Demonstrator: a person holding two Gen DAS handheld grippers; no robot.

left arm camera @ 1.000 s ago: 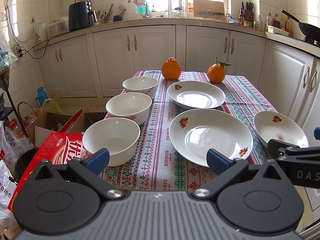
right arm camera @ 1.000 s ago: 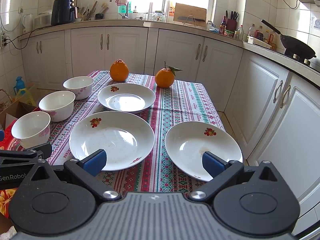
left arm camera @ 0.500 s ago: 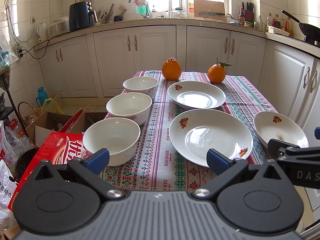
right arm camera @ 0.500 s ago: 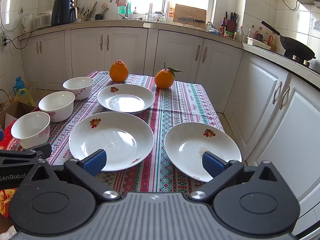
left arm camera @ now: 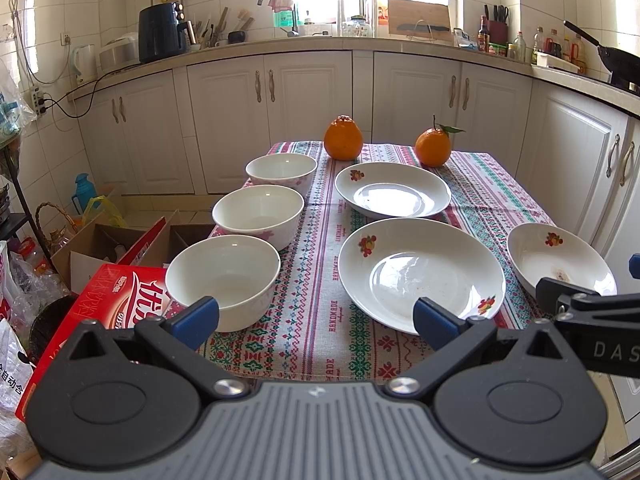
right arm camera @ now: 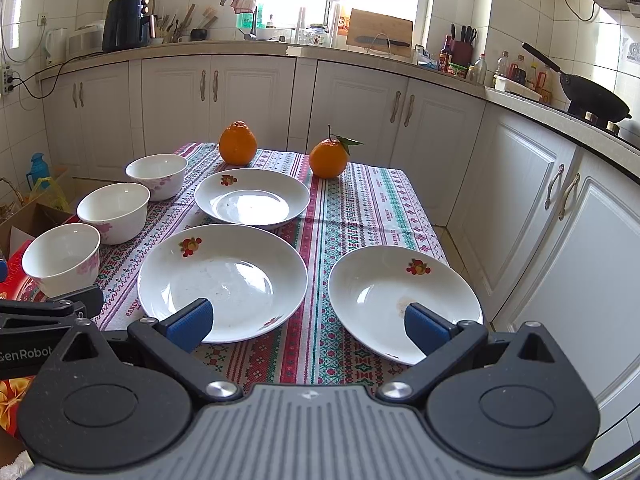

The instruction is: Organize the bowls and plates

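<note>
Three white bowls stand in a row on the table's left side: near (left arm camera: 224, 276), middle (left arm camera: 258, 214), far (left arm camera: 281, 171). Three white plates with fruit prints lie to their right: a large middle one (left arm camera: 420, 274), a far one (left arm camera: 393, 189), and a near right one (right arm camera: 404, 298). My left gripper (left arm camera: 316, 320) is open and empty, at the table's near edge between the near bowl and the large plate. My right gripper (right arm camera: 308, 322) is open and empty, between the large plate (right arm camera: 222, 280) and the near right plate.
Two oranges (left arm camera: 343, 138) (left arm camera: 433, 148) sit at the far end of the patterned tablecloth (left arm camera: 316, 280). A red carton (left arm camera: 108, 300) and open boxes stand left of the table. White cabinets (right arm camera: 560, 220) run close along the right.
The right gripper has drifted slightly forward and to the left. The left gripper has barely moved. Both stay open.
</note>
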